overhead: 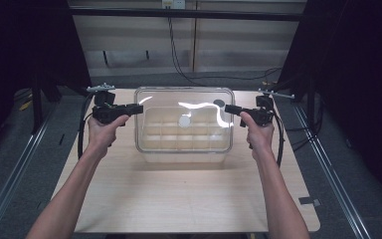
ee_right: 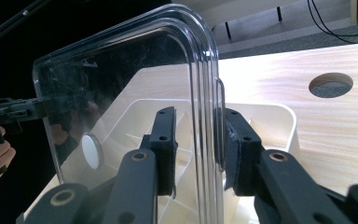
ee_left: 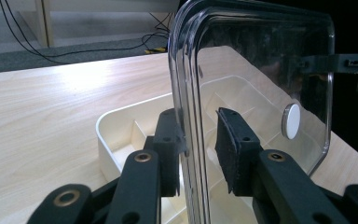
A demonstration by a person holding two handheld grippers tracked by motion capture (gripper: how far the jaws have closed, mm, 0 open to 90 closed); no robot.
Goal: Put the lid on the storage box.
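Observation:
A clear plastic lid with a white round disc hangs level over a cream compartment box in the middle of the table. My left gripper is shut on the lid's left edge and my right gripper on its right edge. In the left gripper view the lid stands between the jaws of that gripper, with the box behind it. In the right gripper view the rim of the lid runs between the jaws of that gripper, above the box.
The wooden table has open surface in front of the box and a round hole near the box's far right corner. Dark metal rails run along both sides. Cables lie on the floor behind.

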